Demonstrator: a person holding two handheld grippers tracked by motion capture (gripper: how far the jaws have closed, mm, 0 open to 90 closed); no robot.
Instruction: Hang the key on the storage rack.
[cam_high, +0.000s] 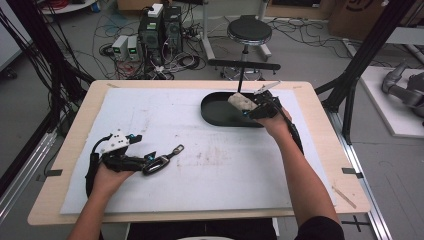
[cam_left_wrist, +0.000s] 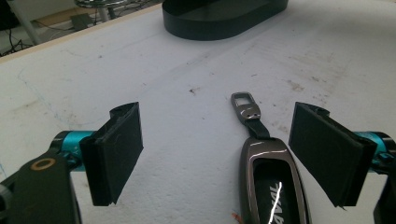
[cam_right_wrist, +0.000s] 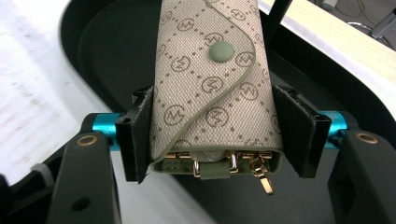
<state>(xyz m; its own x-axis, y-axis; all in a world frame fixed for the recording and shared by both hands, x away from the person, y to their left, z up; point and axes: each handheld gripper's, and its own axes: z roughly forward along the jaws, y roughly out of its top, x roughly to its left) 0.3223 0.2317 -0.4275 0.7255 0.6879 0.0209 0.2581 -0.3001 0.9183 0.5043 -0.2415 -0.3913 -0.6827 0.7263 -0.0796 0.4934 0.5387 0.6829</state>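
Note:
My right gripper (cam_right_wrist: 215, 135) is shut on a beige monogram key pouch (cam_right_wrist: 215, 88) with a green snap, holding it over the black oval tray (cam_right_wrist: 116, 56). In the high view the pouch (cam_high: 241, 103) hangs at the right gripper (cam_high: 250, 109) above the tray's (cam_high: 212, 116) right half. My left gripper (cam_left_wrist: 224, 154) rests open on the white mat, its pads (cam_left_wrist: 116, 149) wide apart. A dark glossy car key fob (cam_left_wrist: 273, 182) with a strap and metal clip lies between the jaws, near the right pad, untouched. The high view has the fob (cam_high: 161, 160) just right of the left gripper (cam_high: 147, 160).
The white foam mat (cam_high: 200, 175) covers most of the wooden table (cam_high: 65, 150). A black stool (cam_high: 249, 31) and a bar on a post stand behind the far edge, close to the tray. Cables and computer boxes lie on the floor beyond.

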